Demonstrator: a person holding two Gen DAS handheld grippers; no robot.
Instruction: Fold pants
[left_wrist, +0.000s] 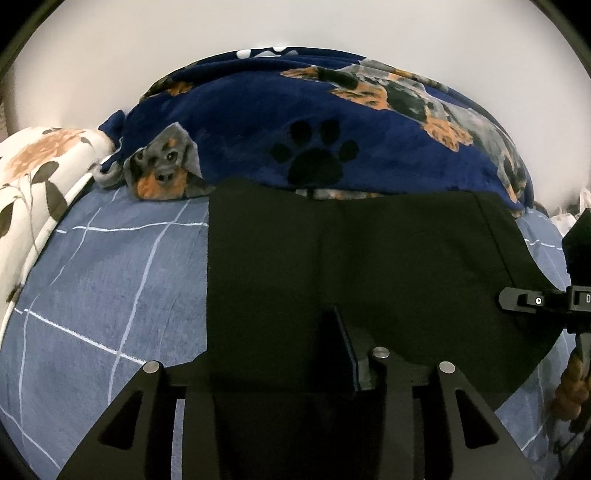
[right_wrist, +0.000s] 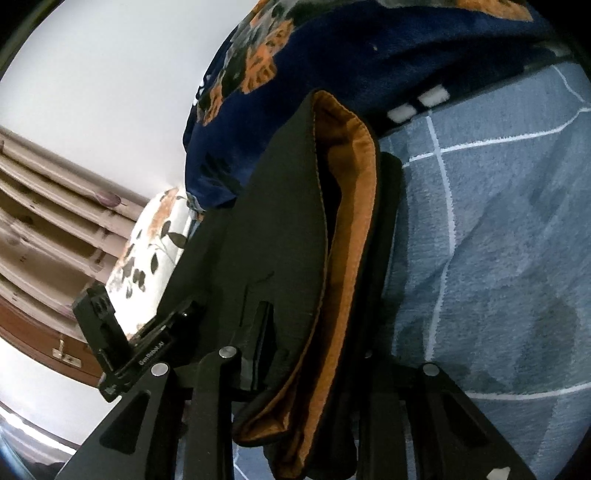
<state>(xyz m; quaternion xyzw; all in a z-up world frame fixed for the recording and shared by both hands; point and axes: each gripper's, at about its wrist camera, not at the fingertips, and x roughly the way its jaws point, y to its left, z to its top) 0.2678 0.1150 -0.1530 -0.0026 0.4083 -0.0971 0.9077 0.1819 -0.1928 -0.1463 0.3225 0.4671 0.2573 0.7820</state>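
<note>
Black pants (left_wrist: 369, 251) lie spread flat on the blue grid sheet (left_wrist: 110, 277), their far edge against a navy blanket. My left gripper (left_wrist: 295, 321) sits low over their near edge. Its right finger (left_wrist: 345, 350) shows, the left one is lost against the black cloth, and the jaws stand apart with fabric lying loosely between them. At the right edge is part of my right gripper (left_wrist: 535, 301). In the right wrist view, my right gripper (right_wrist: 328, 295) is shut on a thick bunch of the pants (right_wrist: 288, 221), whose orange lining (right_wrist: 354, 221) shows.
A navy dog-print blanket (left_wrist: 258, 110) is heaped at the back of the bed against a white wall. A floral quilt (left_wrist: 37, 166) lies at the left. Curtains and a wooden ledge (right_wrist: 37, 206) stand beyond the bed in the right wrist view.
</note>
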